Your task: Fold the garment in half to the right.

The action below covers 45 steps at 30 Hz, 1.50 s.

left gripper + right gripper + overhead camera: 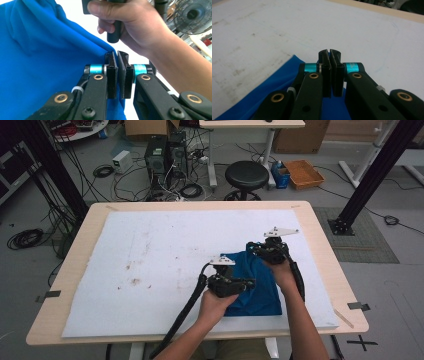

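Blue cloth (255,287) on white-covered counter (150,265), left tongs (117,56) pinched on its edge, right tongs (329,53) closed, grip on cloth hidden beneath jaws.

A black stool (246,174) and an orange tray (303,173) stand on the floor beyond the table (60,285).

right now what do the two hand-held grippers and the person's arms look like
Both are black. The left hand-held gripper and right hand-held gripper each carry a pale grey three-cornered plate on top and trail a thick black cable. Close up, each has two flat black jaws on black linkage arms with brass-coloured pivot rings and shiny cyan collars. The forearms are bare, no sleeves in sight.
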{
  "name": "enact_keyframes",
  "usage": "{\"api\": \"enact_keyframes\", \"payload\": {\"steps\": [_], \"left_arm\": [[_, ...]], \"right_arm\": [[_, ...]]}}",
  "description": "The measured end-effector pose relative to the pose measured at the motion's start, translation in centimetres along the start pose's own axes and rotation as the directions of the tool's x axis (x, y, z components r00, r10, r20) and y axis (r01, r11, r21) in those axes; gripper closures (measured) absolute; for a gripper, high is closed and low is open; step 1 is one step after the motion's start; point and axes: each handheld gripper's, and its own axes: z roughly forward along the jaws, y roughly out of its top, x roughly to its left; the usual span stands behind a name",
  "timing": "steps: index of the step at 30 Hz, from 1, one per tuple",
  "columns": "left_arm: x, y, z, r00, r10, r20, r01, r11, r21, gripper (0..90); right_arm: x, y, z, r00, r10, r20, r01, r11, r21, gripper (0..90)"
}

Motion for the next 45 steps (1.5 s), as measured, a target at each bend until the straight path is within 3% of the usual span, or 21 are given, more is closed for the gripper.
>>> {"api": "enact_keyframes", "payload": {"steps": [7,10,11,12,14,15,18,19,20,23,24,25,27,29,31,34,35,36,40,45], "left_arm": [[-0.7,0.2,3.3,1.0,0.004,-0.009,-0.003,0.9989,0.046,86.1],[-0.7,0.2,4.2,0.9995,0.026,-0.018,-0.025,0.9982,0.055,85.6],[-0.7,0.2,4.4,0.9995,0.028,-0.016,-0.028,0.9986,0.045,84.2],[-0.6,0.2,4.5,0.9992,0.039,-0.002,-0.039,0.9989,0.026,77.1],[-0.4,0.5,3.9,0.9986,0.053,0.005,-0.053,0.9986,0.005,63.1],[-0.3,0.6,3.4,0.9978,0.066,-0.003,-0.067,0.9977,-0.013,57.9],[0.2,1.2,1.2,0.9913,0.117,-0.06,-0.121,0.99,-0.071,42.6],[0.6,1.4,0.0,0.9881,0.129,-0.085,-0.137,0.9847,-0.107,41.6],[0.9,1.5,-0.7,0.9855,0.135,-0.104,-0.147,0.9815,-0.123,34.4],[2.5,1.4,-3.4,0.9711,0.156,-0.18,-0.185,0.9703,-0.156,33.1],[3.2,1.2,-4.5,0.9642,0.159,-0.212,-0.195,0.968,-0.159,31.9],[3.7,1.0,-5.2,0.9605,0.157,-0.229,-0.198,0.9664,-0.164,31.9],[4.6,0.6,-6.5,0.953,0.163,-0.256,-0.208,0.9644,-0.163,31.9],[5.6,0.0,-8.0,0.9471,0.162,-0.277,-0.215,0.9614,-0.172,31.9],[6.4,-0.5,-9.2,0.9395,0.159,-0.304,-0.22,0.9584,-0.181,31.7],[7.3,-1.2,-10.8,0.9334,0.142,-0.329,-0.21,0.9615,-0.178,31.7],[7.6,-1.5,-11.4,0.9303,0.143,-0.338,-0.21,0.9621,-0.174,31.7],[7.8,-1.8,-11.9,0.9273,0.143,-0.346,-0.212,0.9623,-0.171,31.7],[8.4,-2.4,-13.6,0.9269,0.121,-0.355,-0.201,0.9596,-0.197,31.7],[8.9,-3.2,-14.6,0.925,0.123,-0.359,-0.201,0.9613,-0.188,31.7]], "right_arm": [[-1.4,-1.4,-0.9,0.9965,0.012,0.082,-0.015,0.999,0.038,88.6],[-1.8,-1.7,-1.3,0.9936,0.015,0.112,-0.02,0.999,0.045,88.6],[-1.9,-1.7,-1.4,0.9923,0.017,0.122,-0.022,0.999,0.04,88.6],[-2.0,-1.9,-1.6,0.9913,0.018,0.13,-0.024,0.999,0.04,88.4],[-2.2,-2.3,-1.9,0.9879,0.033,0.152,-0.038,0.999,0.036,82.3],[-2.3,-2.4,-2.1,0.9853,0.047,0.164,-0.053,0.998,0.03,70.4],[-2.7,-2.9,-3.1,0.9766,0.111,0.184,-0.112,0.994,-0.002,50.0],[-2.8,-3.0,-3.5,0.9757,0.112,0.189,-0.111,0.994,-0.012,48.3],[-2.8,-3.3,-4.6,0.9747,0.102,0.199,-0.097,0.995,-0.033,46.1],[-2.5,-3.6,-5.9,0.9744,0.094,0.205,-0.085,0.995,-0.05,45.8],[-1.9,-3.9,-6.9,0.9791,0.074,0.189,-0.067,0.997,-0.047,53.1],[-1.9,-3.9,-6.9,0.9791,0.074,0.189,-0.067,0.997,-0.047,53.1],[-0.8,-4.4,-7.5,0.9938,0.026,0.108,-0.024,1.0,-0.019,62.5],[0.7,-5.0,-7.5,0.9988,-0.047,0.014,0.046,0.999,0.022,67.3],[2.7,-6.1,-7.1,0.9901,-0.12,-0.073,0.127,0.988,0.089,72.8],[4.3,-7.5,-6.6,0.9747,-0.16,-0.156,0.187,0.967,0.175,76.2],[4.6,-8.0,-6.5,0.9719,-0.171,-0.162,0.202,0.959,0.199,76.7],[4.7,-8.8,-6.8,0.966,-0.181,-0.185,0.223,0.945,0.24,76.9],[4.3,-9.4,-7.9,0.9646,-0.188,-0.185,0.231,0.94,0.251,77.0],[3.7,-10.7,-10.1,0.9711,-0.188,-0.147,0.223,0.933,0.281,76.5]]}}
